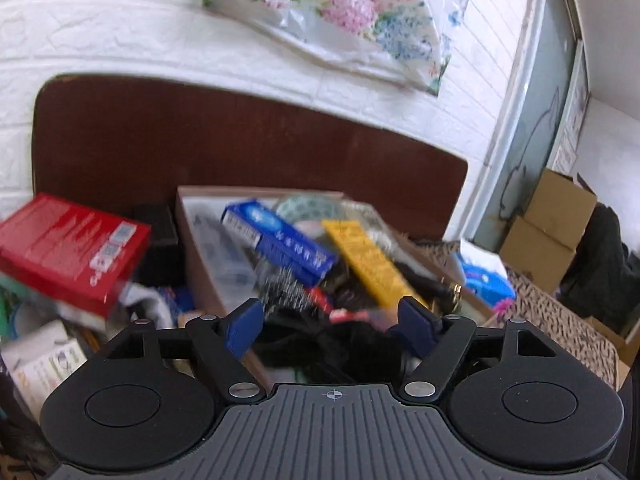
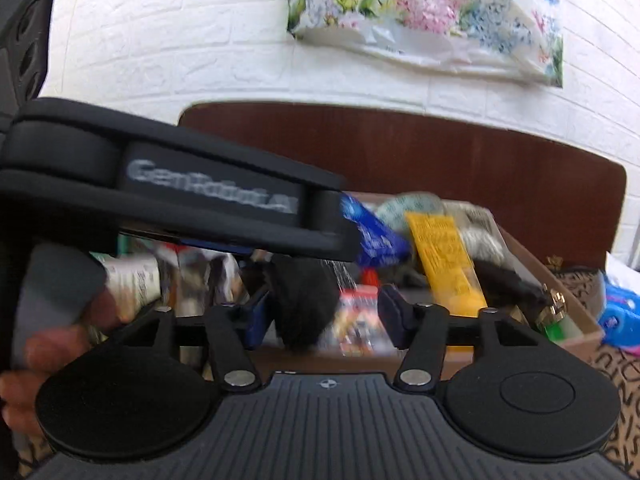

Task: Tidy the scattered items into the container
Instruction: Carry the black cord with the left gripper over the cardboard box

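A brown cardboard box (image 1: pixel 192 248) holds a blue toothpaste carton (image 1: pixel 276 240), a yellow packet (image 1: pixel 368 264), a round tape roll (image 1: pixel 308 208) and dark items. It also shows in the right wrist view (image 2: pixel 576 304). My left gripper (image 1: pixel 330 320) is open and empty, just above the box's near side over a black fuzzy item (image 1: pixel 344 344). My right gripper (image 2: pixel 324 316) is open; a black fuzzy item (image 2: pixel 304 300) sits between its fingers, untouched as far as I can tell. The left gripper's body (image 2: pixel 180 196) crosses in front of it.
A red box (image 1: pixel 72 248) lies left of the cardboard box among papers and clutter. A dark wooden headboard (image 1: pixel 240 140) and white brick wall stand behind. A blue packet (image 1: pixel 484 280) lies right on patterned fabric. Cardboard cartons (image 1: pixel 548 224) stand far right.
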